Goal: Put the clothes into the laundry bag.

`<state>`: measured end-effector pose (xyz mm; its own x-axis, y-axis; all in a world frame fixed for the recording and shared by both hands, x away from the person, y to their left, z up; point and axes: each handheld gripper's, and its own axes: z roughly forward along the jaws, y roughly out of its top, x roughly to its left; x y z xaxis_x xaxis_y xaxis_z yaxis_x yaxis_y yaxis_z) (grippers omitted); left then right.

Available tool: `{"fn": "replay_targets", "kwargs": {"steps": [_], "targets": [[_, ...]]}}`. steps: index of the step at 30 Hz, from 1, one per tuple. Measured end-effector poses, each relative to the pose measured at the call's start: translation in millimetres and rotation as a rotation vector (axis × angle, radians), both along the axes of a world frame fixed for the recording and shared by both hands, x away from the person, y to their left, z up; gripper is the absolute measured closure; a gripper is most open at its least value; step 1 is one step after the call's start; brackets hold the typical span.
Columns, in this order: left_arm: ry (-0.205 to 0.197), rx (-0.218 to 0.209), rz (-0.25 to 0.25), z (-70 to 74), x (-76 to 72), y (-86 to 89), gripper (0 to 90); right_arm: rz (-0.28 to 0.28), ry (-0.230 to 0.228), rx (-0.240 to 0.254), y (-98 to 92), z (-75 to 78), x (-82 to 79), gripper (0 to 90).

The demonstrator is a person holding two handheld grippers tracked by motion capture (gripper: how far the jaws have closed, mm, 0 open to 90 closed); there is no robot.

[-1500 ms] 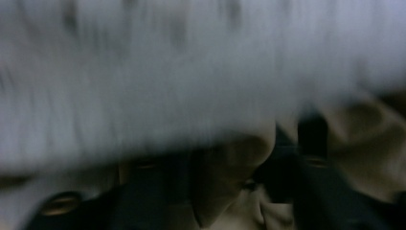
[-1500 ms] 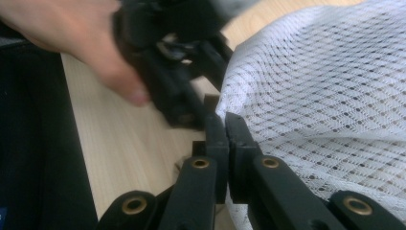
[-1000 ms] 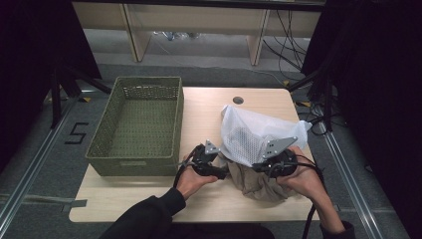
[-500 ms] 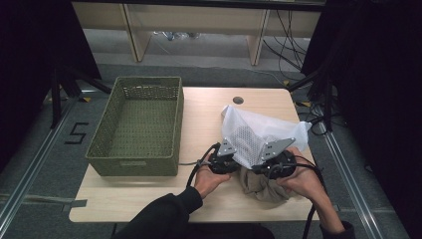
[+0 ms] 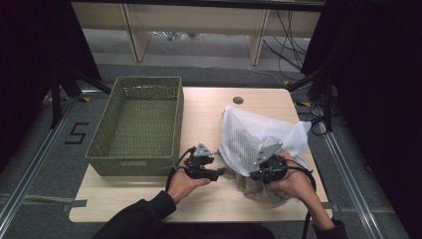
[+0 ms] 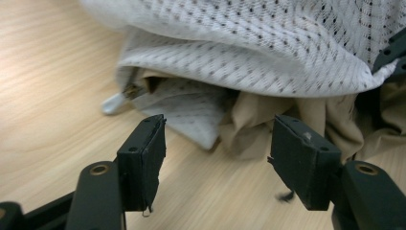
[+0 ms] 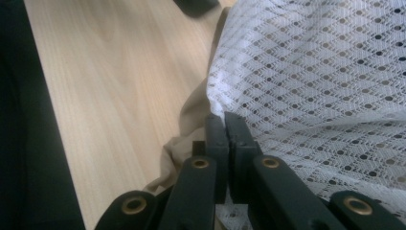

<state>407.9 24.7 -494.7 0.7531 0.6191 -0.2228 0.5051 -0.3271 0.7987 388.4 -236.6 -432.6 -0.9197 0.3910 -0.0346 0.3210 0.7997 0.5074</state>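
A white mesh bag (image 5: pixel 263 137) stands tented on the right half of the table, with a beige garment (image 5: pixel 259 190) spilling from its near opening. My right gripper (image 5: pixel 255 175) is shut on the mesh bag's edge (image 7: pixel 325 72), jaws pinched together (image 7: pixel 225 117) beside the beige cloth (image 7: pixel 191 115). My left gripper (image 5: pixel 219 173) sits just left of the bag mouth. Its jaws have just been opening and now stand apart (image 6: pixel 218 139) with nothing between them. Beyond them lie the mesh bag (image 6: pixel 268 52) and the beige garment (image 6: pixel 297 115).
A green woven basket (image 5: pixel 134 167) with nothing inside stands on the left of the wooden table (image 5: pixel 204 114). A small round hole (image 5: pixel 238 100) sits near the table's far edge. Dark floor and cables surround the table.
My left gripper went right, up to the bag's mouth, then drew back left with its jaws apart. The right hand sank a little, still holding the bag.
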Motion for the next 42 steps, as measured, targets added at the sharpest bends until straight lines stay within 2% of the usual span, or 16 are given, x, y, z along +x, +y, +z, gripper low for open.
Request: {"fn": "replay_targets", "kwargs": {"steps": [3,6,7,11,12,15,16,18,19,24,28,31,34,37,39,42], "targets": [[0.003,0.065,-0.046,-8.5,2.0,-8.4,41.5,0.003,-0.004,-0.004,0.5,-0.8,0.8,90.0],[-0.015,0.044,-0.088,-15.4,3.0,-24.8,61.7,-0.006,-0.001,0.0,0.4,-0.1,0.5,90.0],[-0.029,0.043,-0.11,-16.3,3.8,-30.8,75.9,0.001,0.0,0.001,0.5,-0.5,0.5,90.0],[-0.094,0.039,-0.159,-13.8,-1.6,-58.7,84.7,-0.006,0.007,0.01,-0.2,0.4,0.1,90.0],[-0.101,0.016,-0.177,-13.5,-5.0,-65.9,85.2,0.003,0.0,0.016,-0.2,-0.5,0.7,90.0],[-0.09,0.033,-0.204,-12.5,-10.0,-72.6,80.7,0.005,0.004,0.005,-1.6,-2.6,1.6,90.0],[-0.085,0.049,-0.2,-12.6,-8.9,-68.8,68.7,0.004,0.005,0.003,-2.7,-5.2,2.5,90.0],[-0.056,0.047,-0.165,-12.1,-8.5,-58.0,60.7,0.004,0.007,0.0,-3.2,-5.5,2.8,90.0],[-0.032,0.041,-0.14,-10.7,-9.0,-50.9,46.0,0.001,0.007,0.001,-3.4,-6.1,3.0,90.0],[-0.031,0.033,-0.068,1.3,-10.5,-12.9,37.1,-0.016,0.021,-0.009,-2.4,-10.6,4.0,90.0],[-0.008,0.084,0.0,-1.1,-3.3,2.1,40.9,-0.027,0.02,-0.026,-2.2,-12.3,5.2,90.0],[0.003,0.142,0.018,-7.0,0.3,-2.4,44.8,-0.02,0.016,-0.03,-2.2,-12.9,6.5,90.0],[0.005,0.156,0.02,-12.4,5.7,-14.2,43.9,-0.003,0.005,-0.029,-2.3,-12.8,7.3,90.0],[-0.031,0.205,-0.005,-16.0,11.5,-28.4,44.7,-0.028,0.014,-0.029,-2.7,-12.3,5.5,90.0],[-0.06,0.23,-0.028,-19.0,14.9,-35.6,54.0,-0.015,0.013,-0.025,-3.6,-12.1,6.4,90.0],[-0.087,0.211,-0.038,-21.5,20.4,-41.9,58.2,-0.016,0.014,-0.025,-3.7,-12.3,6.4,90.0]]}}
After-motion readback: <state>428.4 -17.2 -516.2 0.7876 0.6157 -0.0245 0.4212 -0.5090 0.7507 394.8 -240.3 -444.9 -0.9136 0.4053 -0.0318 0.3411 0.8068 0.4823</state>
